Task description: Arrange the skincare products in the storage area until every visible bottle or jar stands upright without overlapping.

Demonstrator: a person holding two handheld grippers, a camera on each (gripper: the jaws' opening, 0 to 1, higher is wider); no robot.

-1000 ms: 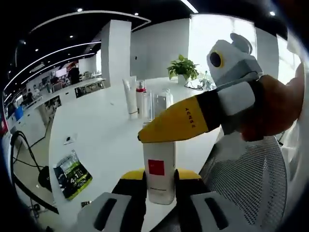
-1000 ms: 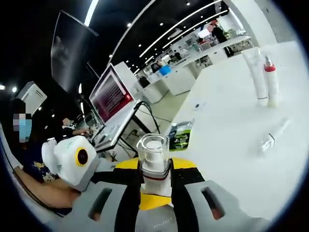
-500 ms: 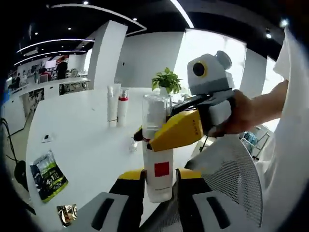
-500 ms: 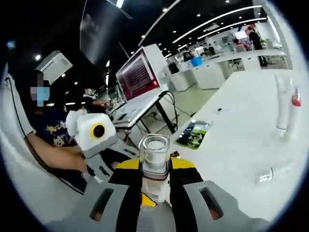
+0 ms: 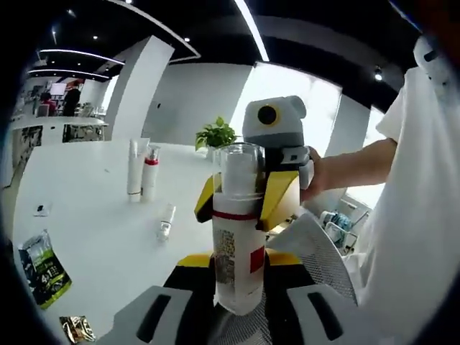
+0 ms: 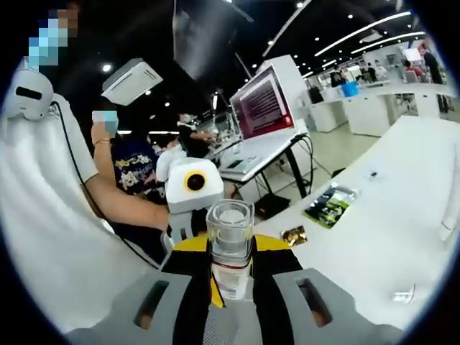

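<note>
While both grippers are sharing one clear-capped lotion bottle (image 5: 238,244) above the white table (image 5: 93,208), the left gripper (image 5: 237,277) is clamping its base and the right gripper (image 5: 248,198) its neck, probably keeping it upright.

White table (image 5: 86,215) carries a green printed packet (image 5: 42,267) near its edge and a small shiny wrapper (image 5: 75,328) just beside it. Potted plant (image 5: 214,134) stands at the far end. Mesh chair back (image 5: 327,262) sits beside the table. A red-lit monitor (image 6: 262,102) stands on a neighbouring desk (image 6: 251,154).
</note>
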